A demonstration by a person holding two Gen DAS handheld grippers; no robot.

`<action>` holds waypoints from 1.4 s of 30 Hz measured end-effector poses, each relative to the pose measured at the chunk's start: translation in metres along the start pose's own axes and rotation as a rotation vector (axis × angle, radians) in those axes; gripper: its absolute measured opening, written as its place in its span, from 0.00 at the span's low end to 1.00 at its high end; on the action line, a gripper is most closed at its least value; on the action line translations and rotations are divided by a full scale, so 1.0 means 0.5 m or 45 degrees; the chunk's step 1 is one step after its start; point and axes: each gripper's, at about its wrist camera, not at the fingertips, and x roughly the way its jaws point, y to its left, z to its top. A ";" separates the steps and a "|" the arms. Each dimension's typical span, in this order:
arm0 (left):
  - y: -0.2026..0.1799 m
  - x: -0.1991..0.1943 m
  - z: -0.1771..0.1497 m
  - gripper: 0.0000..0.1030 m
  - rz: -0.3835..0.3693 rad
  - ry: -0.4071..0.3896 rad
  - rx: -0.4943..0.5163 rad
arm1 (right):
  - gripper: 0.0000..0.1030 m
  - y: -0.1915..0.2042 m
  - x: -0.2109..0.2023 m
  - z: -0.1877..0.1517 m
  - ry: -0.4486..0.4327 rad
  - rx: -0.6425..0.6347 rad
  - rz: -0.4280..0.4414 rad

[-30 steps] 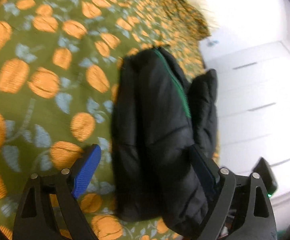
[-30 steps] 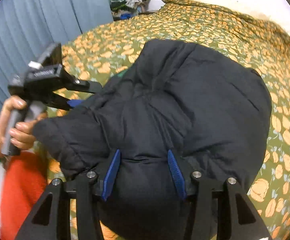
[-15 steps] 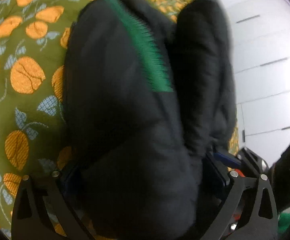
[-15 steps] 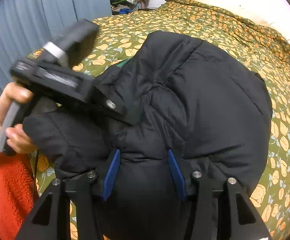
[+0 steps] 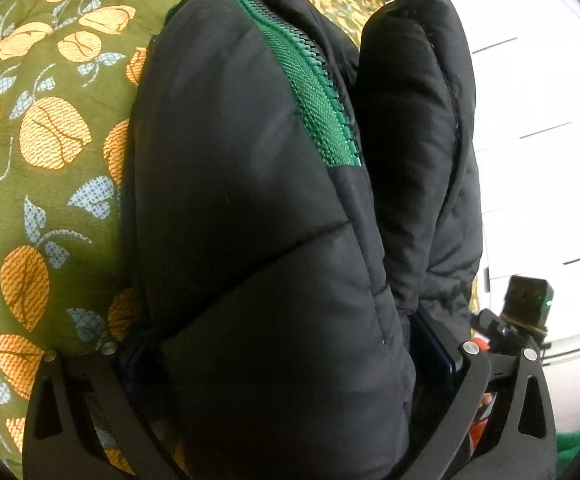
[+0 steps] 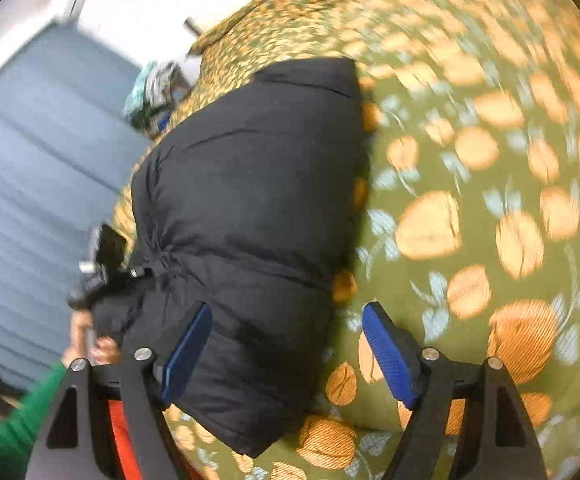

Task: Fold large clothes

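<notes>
A black puffer jacket [image 5: 250, 208] with a green zipper [image 5: 314, 92] lies folded in a thick bundle on the bed. My left gripper [image 5: 290, 364] has its jaws spread around the bundle's near end and presses on it from both sides. In the right wrist view the jacket [image 6: 250, 200] lies to the left of centre. My right gripper [image 6: 286, 356] is open, its left blue pad [image 6: 188, 348] against the jacket, its right pad [image 6: 390, 356] over the bedspread. The left gripper [image 6: 102, 268] shows at the jacket's left side.
The bed has a green bedspread with orange flowers [image 5: 50, 140] [image 6: 490, 200]. White drawers [image 5: 538, 160] stand beside the bed. Blue curtains [image 6: 30, 180] hang on the far side. A pile of clothes [image 6: 150, 88] lies at the bed's far corner.
My right gripper has let go of the jacket, opened and swung to the right. My left gripper has closed in around the bundle's end.
</notes>
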 end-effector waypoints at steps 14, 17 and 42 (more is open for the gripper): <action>-0.113 -0.028 -0.073 0.58 0.147 -0.099 0.049 | 0.71 0.047 0.139 0.049 0.068 -0.066 0.145; -0.163 -0.059 -0.096 0.53 0.177 -0.151 0.106 | 0.62 0.114 0.096 0.050 0.011 -0.275 0.094; -0.255 0.115 0.138 0.75 0.148 -0.274 0.100 | 0.63 -0.062 0.109 0.386 -0.023 -0.337 0.119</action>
